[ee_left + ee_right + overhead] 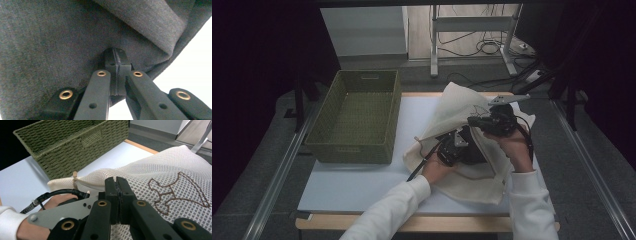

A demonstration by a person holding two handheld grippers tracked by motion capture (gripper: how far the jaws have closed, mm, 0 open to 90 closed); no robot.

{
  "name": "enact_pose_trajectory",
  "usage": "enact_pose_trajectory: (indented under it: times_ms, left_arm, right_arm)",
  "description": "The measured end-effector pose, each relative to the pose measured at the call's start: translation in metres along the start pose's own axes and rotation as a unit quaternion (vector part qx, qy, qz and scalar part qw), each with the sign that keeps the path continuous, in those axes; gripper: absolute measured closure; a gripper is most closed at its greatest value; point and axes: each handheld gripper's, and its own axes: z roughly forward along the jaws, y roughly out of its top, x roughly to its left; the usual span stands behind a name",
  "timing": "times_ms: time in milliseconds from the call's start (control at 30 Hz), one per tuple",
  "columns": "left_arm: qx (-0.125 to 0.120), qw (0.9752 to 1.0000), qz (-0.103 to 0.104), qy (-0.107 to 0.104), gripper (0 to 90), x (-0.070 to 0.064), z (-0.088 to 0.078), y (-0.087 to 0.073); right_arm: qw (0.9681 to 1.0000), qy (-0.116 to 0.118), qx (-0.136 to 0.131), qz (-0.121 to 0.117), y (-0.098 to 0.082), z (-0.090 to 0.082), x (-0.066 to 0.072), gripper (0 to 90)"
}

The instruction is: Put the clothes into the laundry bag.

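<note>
A cream mesh bag (pixel 457 105) with a brown stitched figure (pixel 175 192) lies on the white table (pixel 357 180), its mouth lifted. My right gripper (pixel 482 122) is shut on the bag's rim; in the right gripper view its jaws (pixel 117 182) are pressed together at that edge. My left gripper (pixel 459 145) reaches into the bag's mouth, where a dark mass (pixel 476 150) sits. In the left gripper view, the jaws (pixel 117 56) are shut on a dark grey cloth (pixel 62 37) that puckers around their tips. How much cloth is inside the bag is hidden.
A green woven basket (pixel 349 150) stands empty on the table's left half, close to the bag (pixel 75 152). Bare tabletop lies in front of the basket. Metal rails run along both sides of the table, and desk legs and cables (pixel 482 47) lie beyond it.
</note>
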Motion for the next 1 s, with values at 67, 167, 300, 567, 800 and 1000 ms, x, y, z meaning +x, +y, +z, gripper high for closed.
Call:
enact_pose_trajectory:
  times_ms: [67,167,300,567,800,1000]
  left_arm:
    - [-0.002,1.0000,0.002,0.003,90.0,0.002,0.001,0.000]
    - [-0.005,1.0000,-0.002,0.006,90.0,0.003,0.001,0.001]
    - [-0.004,1.0000,0.000,0.004,90.0,0.002,0.000,0.001]
    - [-0.010,0.9994,-0.016,-0.027,89.9,-0.002,-0.012,-0.003]
    - [-0.017,0.9986,-0.006,-0.049,89.9,-0.011,-0.032,-0.011]
    - [-0.024,0.9980,-0.013,-0.057,89.8,-0.010,-0.055,-0.023]
  right_arm:
    - [1.0000,0.000,-0.001,0.001,0.000,0.000,0.000,88.9]
    - [1.0000,0.001,-0.002,0.001,0.000,0.000,-0.001,88.8]
    - [1.0000,0.001,-0.002,0.001,0.000,0.000,-0.001,88.9]
    - [1.0000,0.001,-0.001,0.001,0.000,0.000,-0.001,88.8]
    - [1.0000,0.001,0.002,-0.001,-0.001,0.001,-0.001,88.8]
    - [1.0000,0.001,0.005,-0.002,-0.001,0.002,0.001,88.8]
